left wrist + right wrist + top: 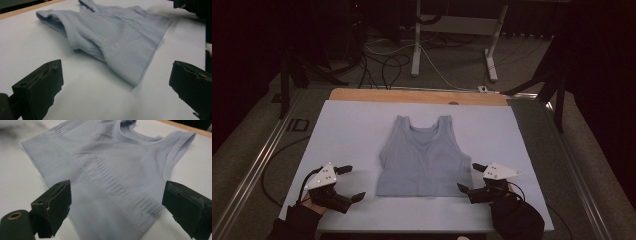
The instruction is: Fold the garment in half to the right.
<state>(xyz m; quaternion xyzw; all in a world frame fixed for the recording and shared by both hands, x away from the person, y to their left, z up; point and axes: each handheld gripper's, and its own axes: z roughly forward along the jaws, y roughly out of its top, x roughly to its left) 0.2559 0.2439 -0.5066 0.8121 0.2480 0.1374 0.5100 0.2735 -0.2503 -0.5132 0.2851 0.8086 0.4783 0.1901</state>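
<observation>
- The person's arms are cut off at the near edge of the high view, so just dark sleeves and hands can be seen.
- The left gripper (346,183) sits near the near left part of the table (352,125). Its two black jaws are spread wide and hold nothing. It is a little way off from the top, not touching it.
- The right gripper (469,177) sits at the near right. Its jaws are wide apart too, with nothing between them. One jaw tip is just beside the near right corner of the top; I cannot tell if it touches.
- In the right gripper view the jaws stand on both sides of that corner of the cloth.
- A light blue tank top (424,157) lies flat in the middle of the table, between the two grippers.
- Its long way runs near to far. The bottom hem points to the person and the two straps point to the far edge.
- In the left gripper view the top looks a bit blurry, so its ribbed lines are hard to make out.
- Past the pale sheet, a strip of bare wood shows at the table's far edge.
- The room behind is very dark. White table legs (416,45) and loose cables (387,62) on the floor can just be seen.
</observation>
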